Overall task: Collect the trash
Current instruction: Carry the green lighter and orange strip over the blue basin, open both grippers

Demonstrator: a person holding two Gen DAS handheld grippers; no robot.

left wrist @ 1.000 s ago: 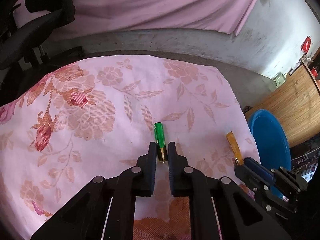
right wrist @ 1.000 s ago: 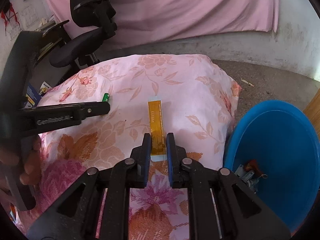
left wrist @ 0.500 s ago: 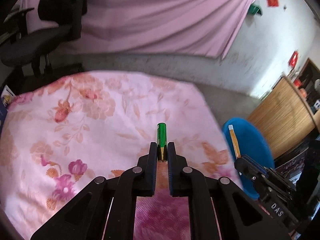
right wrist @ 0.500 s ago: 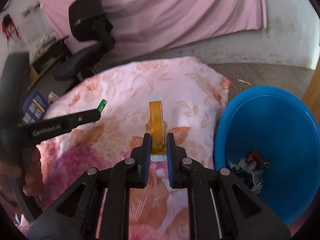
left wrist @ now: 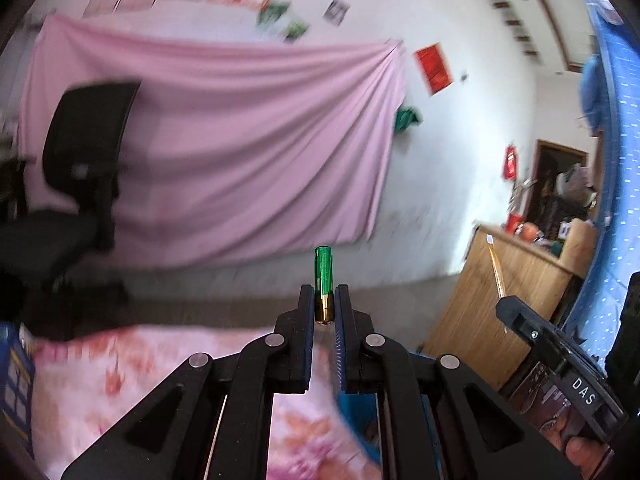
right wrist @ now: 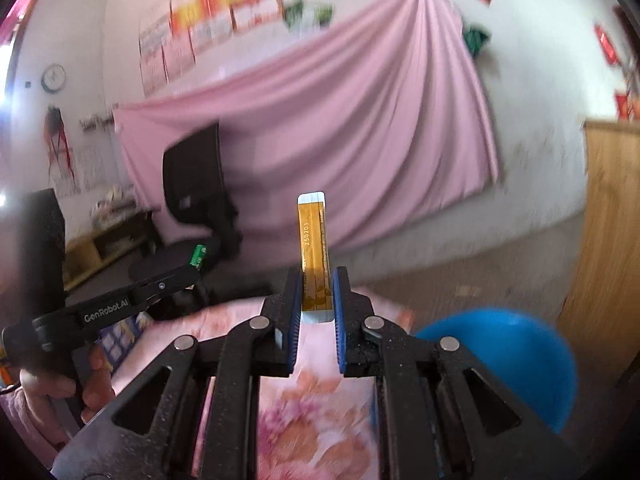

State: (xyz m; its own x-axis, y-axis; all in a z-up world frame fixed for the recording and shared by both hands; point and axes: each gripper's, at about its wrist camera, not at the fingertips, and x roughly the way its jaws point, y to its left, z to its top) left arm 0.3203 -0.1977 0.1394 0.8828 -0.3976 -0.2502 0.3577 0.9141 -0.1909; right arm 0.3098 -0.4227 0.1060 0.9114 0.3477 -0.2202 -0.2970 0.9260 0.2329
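**Inspector A:** Start with the backdrop. What fills the rear of both views?

**Inspector B:** A pink sheet (left wrist: 224,152) hung across a white wall, draped in folds. A black office chair (left wrist: 80,168) stands in front of it, on the left. Both are blurred.

**Inspector A:** And below?

**Inspector B:** A floral cloth (right wrist: 304,408) covers the table at the bottom of each view. In the right wrist view a blue basin (right wrist: 508,352) sits just beside the cloth's right edge, lower than the tools. Its contents cannot be made out. A wooden cabinet (left wrist: 508,304) stands at the right.

**Inspector A:** State of the left tool?

**Inspector B:** The left tool (left wrist: 324,304) is clamped narrow on a green battery (left wrist: 322,270). The gold end sits between the fingers; the green body projects forward, raised clear of the cloth. The right wrist view shows it from the side, at the left.

**Inspector A:** The right tool?

**Inspector B:** The right tool (right wrist: 316,296) is closed on an orange flat ribbon strip (right wrist: 313,248), gripped near its lower end. The strip stands up past the fingertips, also clear of the cloth, with printed digits along it and a pale tab at the tip.
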